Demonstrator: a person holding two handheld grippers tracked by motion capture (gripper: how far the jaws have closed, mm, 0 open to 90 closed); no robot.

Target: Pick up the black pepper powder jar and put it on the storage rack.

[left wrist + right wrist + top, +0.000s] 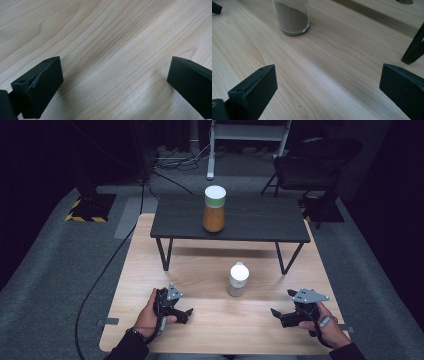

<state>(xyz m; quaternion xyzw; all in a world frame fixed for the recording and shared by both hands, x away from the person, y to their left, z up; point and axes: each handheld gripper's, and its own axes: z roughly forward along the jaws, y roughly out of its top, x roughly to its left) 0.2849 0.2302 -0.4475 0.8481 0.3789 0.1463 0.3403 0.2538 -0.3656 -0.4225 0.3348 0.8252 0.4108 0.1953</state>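
High view first: a pale wooden table [150,265] stands on grey carpet in a dim room, with cables trailing across the floor on the far side and a dark chair [315,162] at the far right. A low black shelf [260,220] on thin legs sits across the far half of the table and carries a tall jar of orange powder [214,209] with a white lid. Nearer, about midway across the table, a small glass jar [238,279] with a white cap stands upright, its long axis vertical, cap up; the right gripper view shows greyish-brown powder in its lower part [290,16]. The left claw [186,313] lies low at the near left, gaping wide over bare wood, holding nothing. The right claw [276,314] at the near right is likewise spread wide and empty, aimed toward the small jar but well apart from it.
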